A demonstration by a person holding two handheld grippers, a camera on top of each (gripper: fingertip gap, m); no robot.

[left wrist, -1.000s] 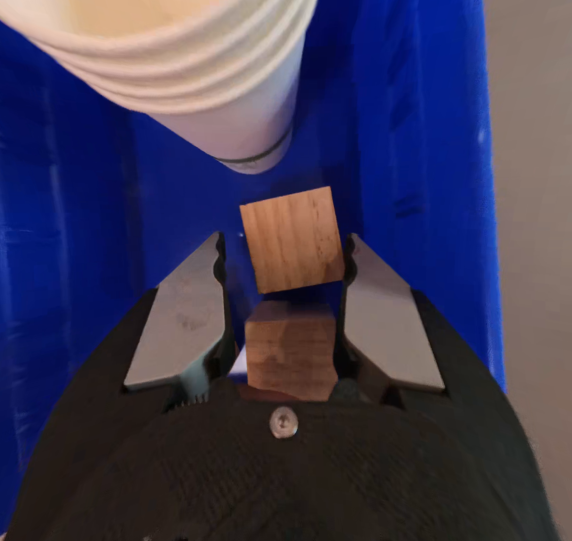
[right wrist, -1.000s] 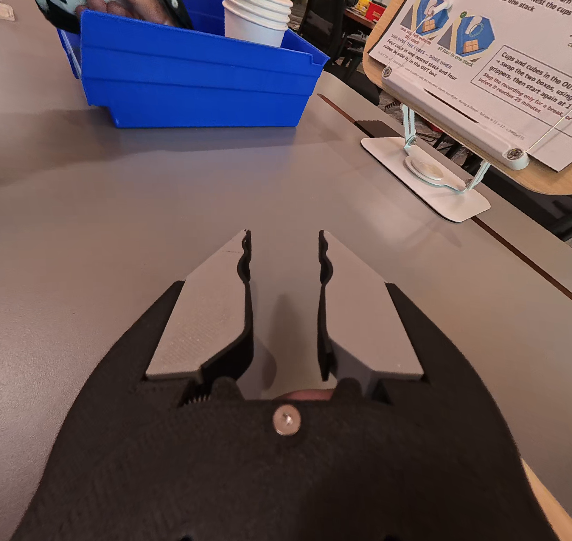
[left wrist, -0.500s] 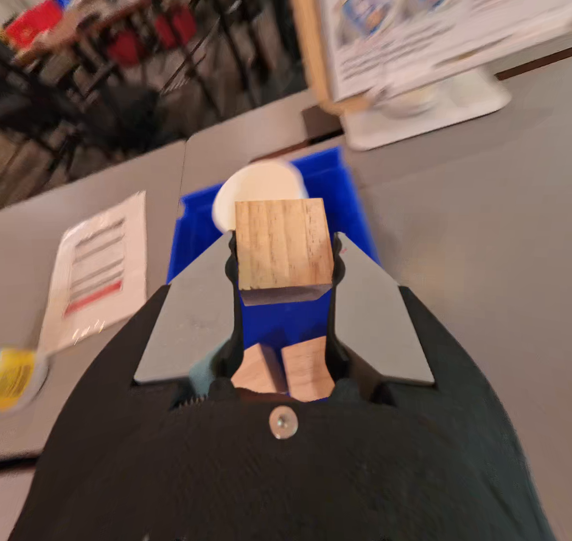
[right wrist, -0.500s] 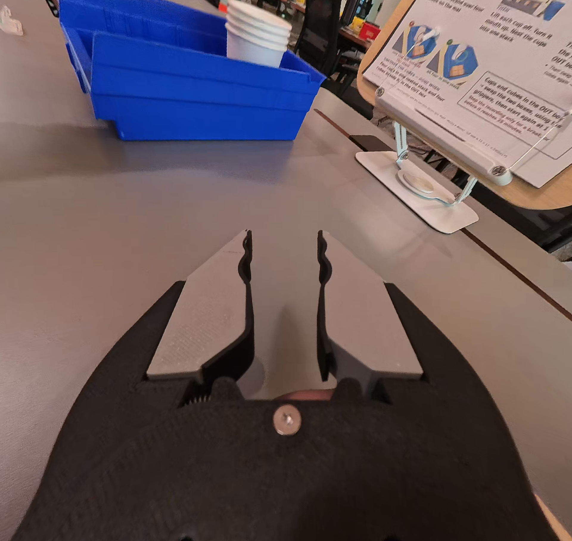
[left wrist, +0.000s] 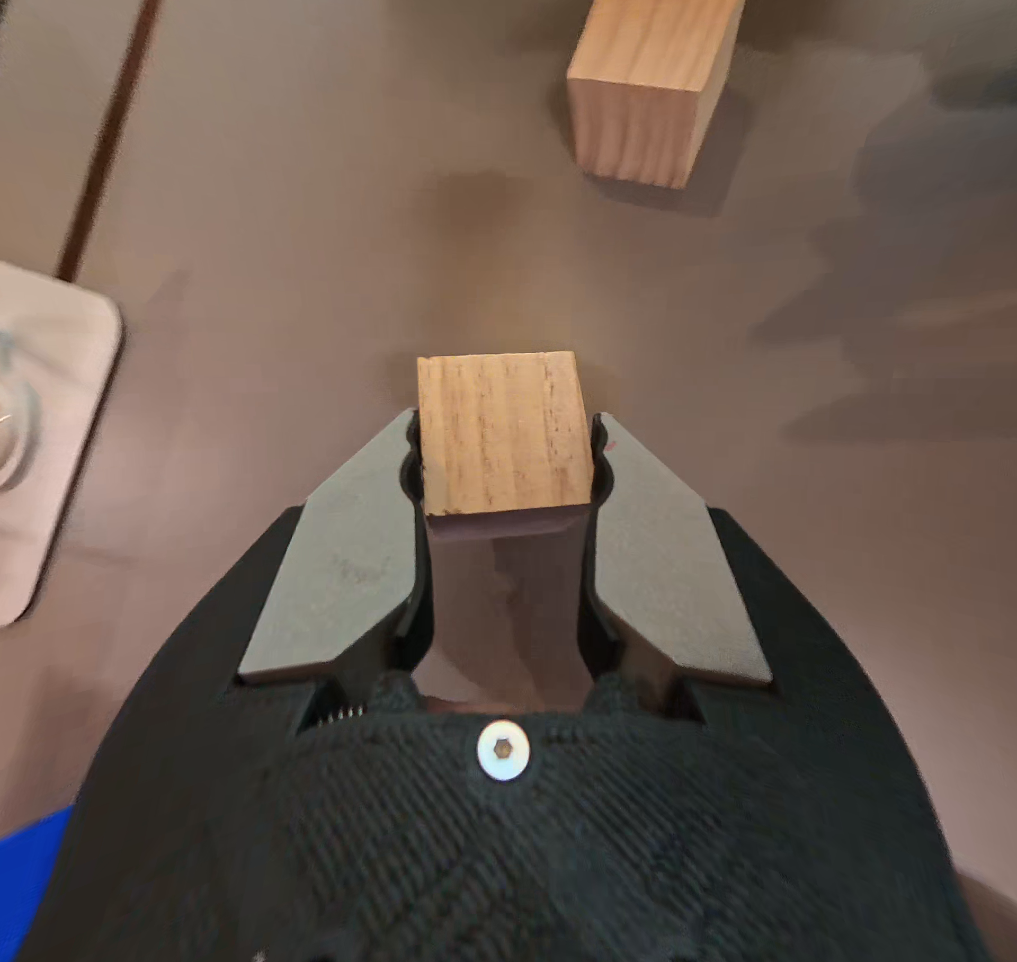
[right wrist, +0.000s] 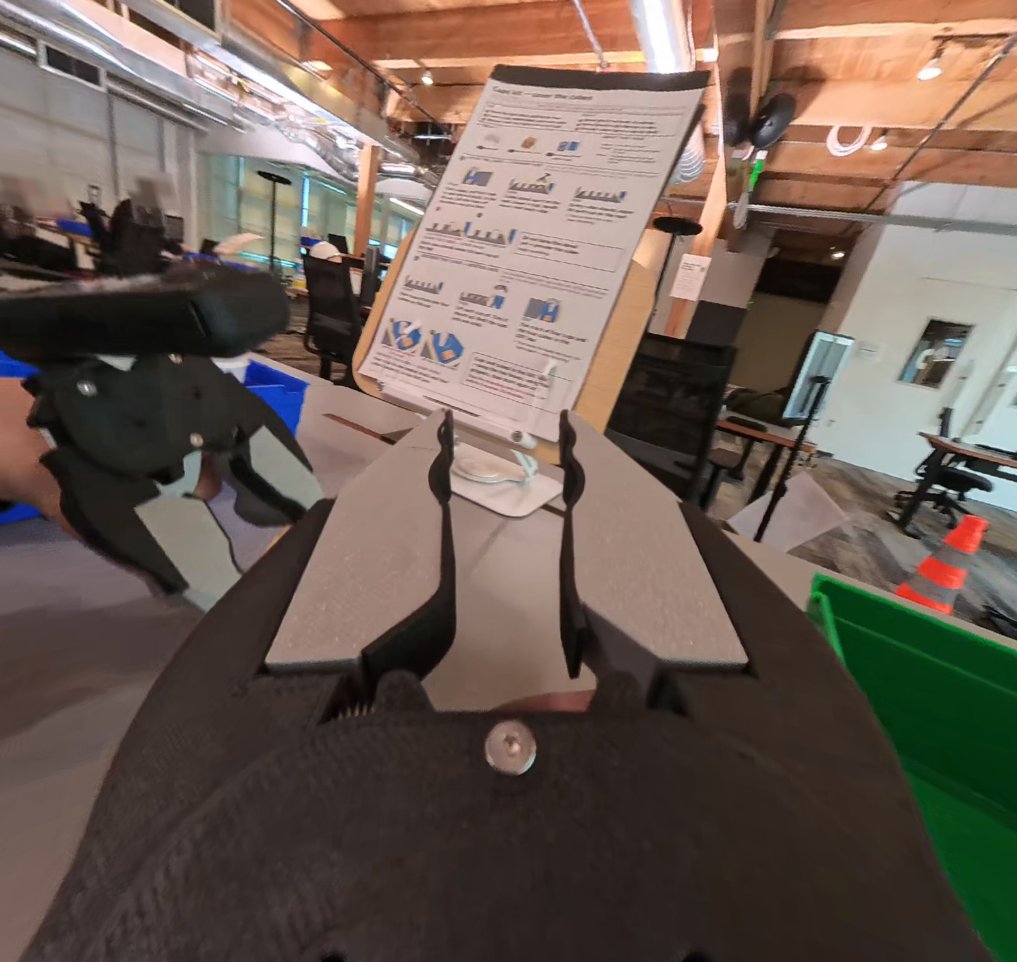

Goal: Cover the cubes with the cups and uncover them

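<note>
The left tongs point(left wrist: 503, 446) grip a pale wooden cube point(left wrist: 503, 432) by its two side faces, both pads pressed against the wood, and carry it above the grey bench point(left wrist: 275, 220). A second cube point(left wrist: 655, 66) already stands on the bench ahead and to the right, well apart from the held one. The right tongs point(right wrist: 506, 443) hang partly open with nothing between their fingers, pointing at an instruction board on a stand point(right wrist: 528, 253); a green bin point(right wrist: 908, 688) sits at their right. The grip takes only the near part of the cube, so a quick swing could twist it loose. Released from too high, it may bounce or tumble. Set too near its neighbour, there may be no room for two cups side by side.
</note>
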